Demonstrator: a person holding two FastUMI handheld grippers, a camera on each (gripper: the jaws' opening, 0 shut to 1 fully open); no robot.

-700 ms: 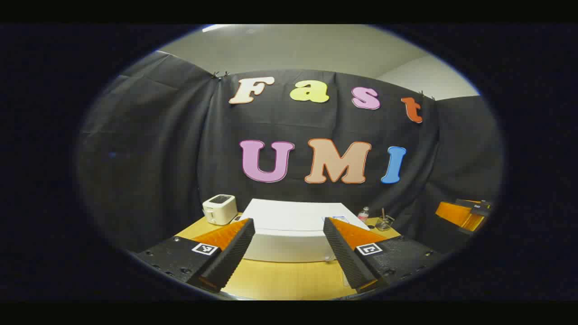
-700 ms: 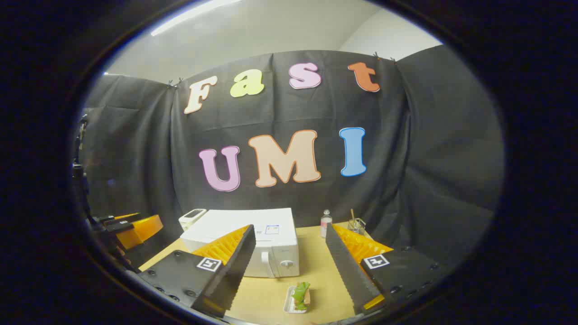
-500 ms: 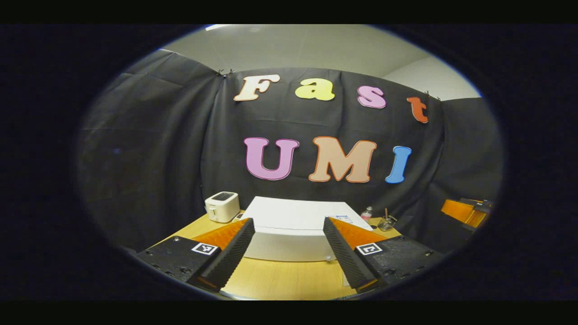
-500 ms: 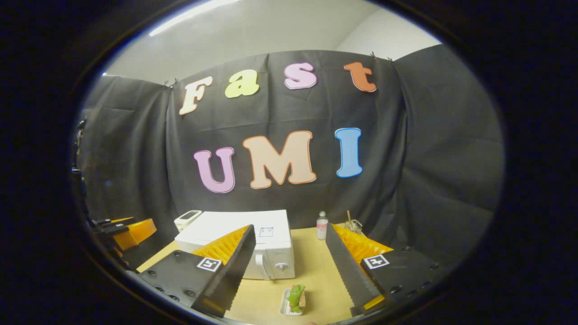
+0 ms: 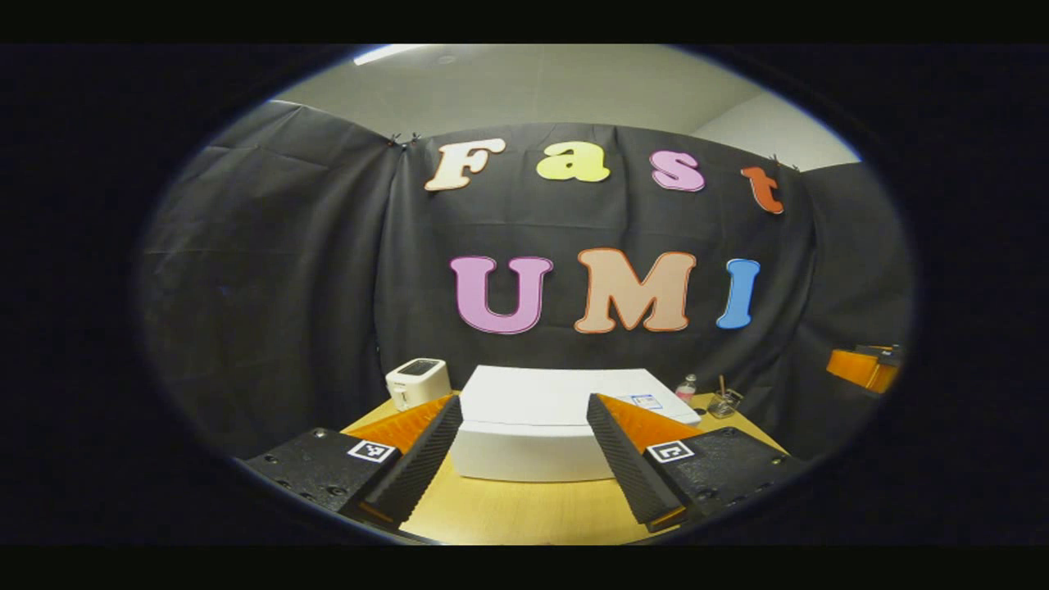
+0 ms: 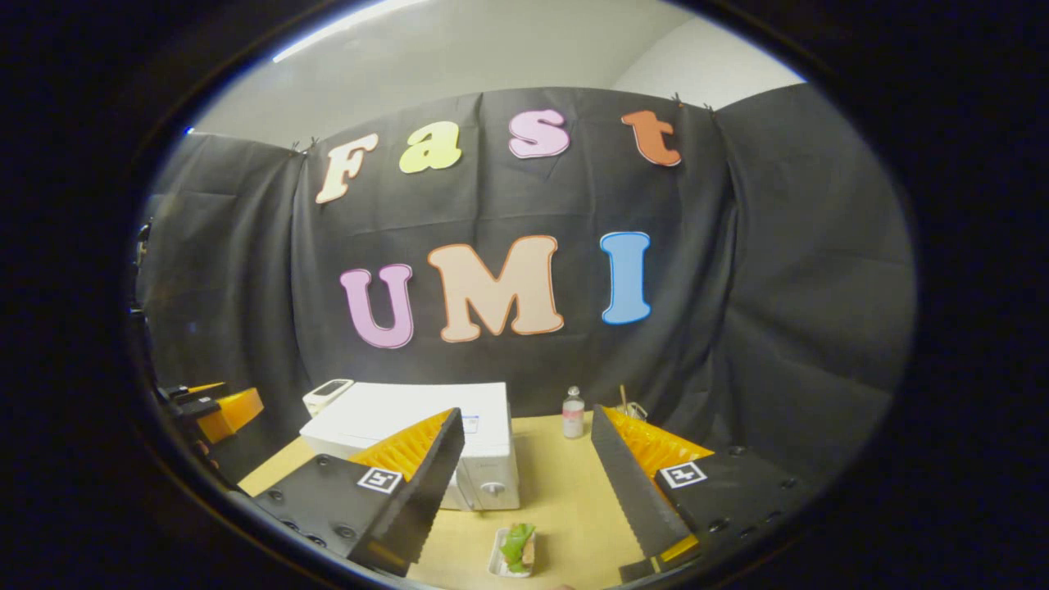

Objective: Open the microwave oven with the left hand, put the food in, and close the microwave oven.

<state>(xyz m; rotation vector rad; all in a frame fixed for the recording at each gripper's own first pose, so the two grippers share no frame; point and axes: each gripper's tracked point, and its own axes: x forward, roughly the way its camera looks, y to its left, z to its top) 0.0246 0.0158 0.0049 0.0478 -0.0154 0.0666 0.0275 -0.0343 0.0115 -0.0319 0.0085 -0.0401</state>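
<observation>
Left gripper (image 5: 524,467) spread wide, microwave (image 5: 541,426) at 12 o'clock, right gripper (image 6: 533,492) spread above food tray (image 6: 512,551) at 6 o'clock

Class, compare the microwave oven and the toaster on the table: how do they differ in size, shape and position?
The microwave oven is a wide, flat-topped box, far larger than the toaster, which is a small rounded block. The microwave oven has a knob on its front, seen in the right gripper view; the toaster has a dark panel on top. The microwave oven sits mid-table; the toaster stands behind its left rear corner. Both are white and rest on the wooden table.
</observation>
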